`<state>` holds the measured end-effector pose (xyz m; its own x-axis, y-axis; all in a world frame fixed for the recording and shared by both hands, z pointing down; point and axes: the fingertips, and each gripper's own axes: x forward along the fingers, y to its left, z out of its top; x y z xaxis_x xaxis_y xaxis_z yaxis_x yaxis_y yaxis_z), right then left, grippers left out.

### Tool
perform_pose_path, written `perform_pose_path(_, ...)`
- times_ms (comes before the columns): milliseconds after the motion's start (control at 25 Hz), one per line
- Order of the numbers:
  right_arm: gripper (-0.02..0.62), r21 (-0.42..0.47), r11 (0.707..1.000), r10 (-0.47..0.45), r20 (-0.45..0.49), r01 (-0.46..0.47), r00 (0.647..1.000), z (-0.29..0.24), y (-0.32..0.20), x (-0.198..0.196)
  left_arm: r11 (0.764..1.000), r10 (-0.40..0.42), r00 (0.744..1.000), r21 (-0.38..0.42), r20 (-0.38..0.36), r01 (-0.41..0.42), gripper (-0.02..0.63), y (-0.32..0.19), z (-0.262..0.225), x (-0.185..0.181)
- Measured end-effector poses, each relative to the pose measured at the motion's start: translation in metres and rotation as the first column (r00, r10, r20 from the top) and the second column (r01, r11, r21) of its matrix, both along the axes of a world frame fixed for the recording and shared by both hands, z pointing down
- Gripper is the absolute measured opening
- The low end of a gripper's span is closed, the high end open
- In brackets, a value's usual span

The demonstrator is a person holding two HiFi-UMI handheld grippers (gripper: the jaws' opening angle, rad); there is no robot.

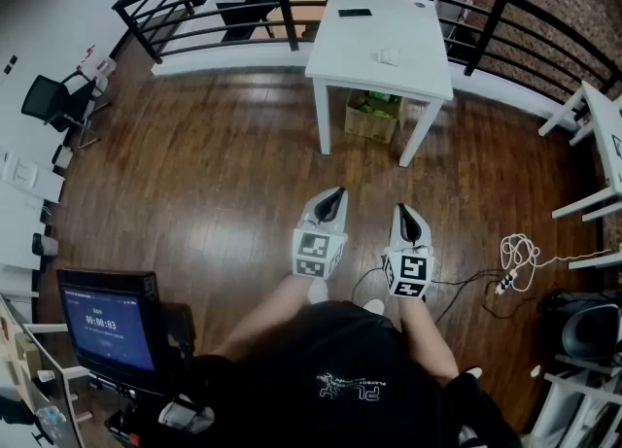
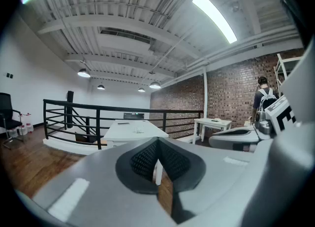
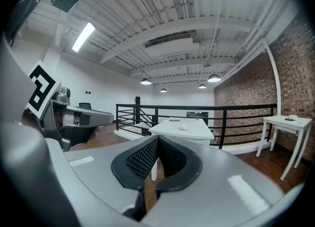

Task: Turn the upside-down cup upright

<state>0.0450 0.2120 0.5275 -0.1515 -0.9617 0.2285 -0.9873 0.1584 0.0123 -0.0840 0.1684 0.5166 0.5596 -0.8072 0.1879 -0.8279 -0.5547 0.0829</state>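
Well back from the table [image 1: 369,43], the person holds both grippers level and aimed at it, probably lining up an approach. The left gripper [image 1: 335,195] and right gripper [image 1: 406,213] each have jaws pressed together on nothing. What looks like the cup [image 1: 390,55] sits on the tabletop, well apart from both

The person wears a black short-sleeved T-shirt [image 1: 335,363] with pale lettering [image 1: 350,385] printed across it. The left gripper [image 1: 336,195] and the right gripper [image 1: 403,213] are smooth pale-grey shells tapering to a point. Each has black, finely ribbed pads [image 2: 142,159] and a cube [image 1: 316,254] bearing black-and-white square markers.
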Motion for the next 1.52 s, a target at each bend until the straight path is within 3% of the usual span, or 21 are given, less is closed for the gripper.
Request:
perform_pose_path(520, 0.014, 0.025, 0.999, 0.02, -0.004, -0.02, 1.0, 0.01, -0.005, -0.02, 1.0, 0.021, 1.0, 0.016, 0.003, -0.021, -0.005, -0.002, 0.016, -0.018)
perform_pose_path(760, 0.014, 0.021, 0.999, 0.04, -0.016, -0.04, 0.999, -0.006, -0.034, -0.058, 0.999, 0.032, 0.999, 0.006, -0.004, -0.032, -0.005, -0.036, 0.007, -0.055)
perform_pose_path(1280, 0.014, 0.008, 0.997, 0.077, 0.003, -0.077, 0.997, 0.002, -0.042, -0.056, 0.996, 0.094, 0.996, -0.006, -0.004, -0.094, -0.005, -0.05, 0.01, -0.04)
perform_pose_path(1520, 0.014, -0.01, 0.998, 0.06, -0.006, -0.06, 0.998, 0.01, -0.068, -0.04, 0.996, 0.08, 0.997, -0.03, 0.004, -0.08, -0.005, -0.077, 0.023, -0.024)
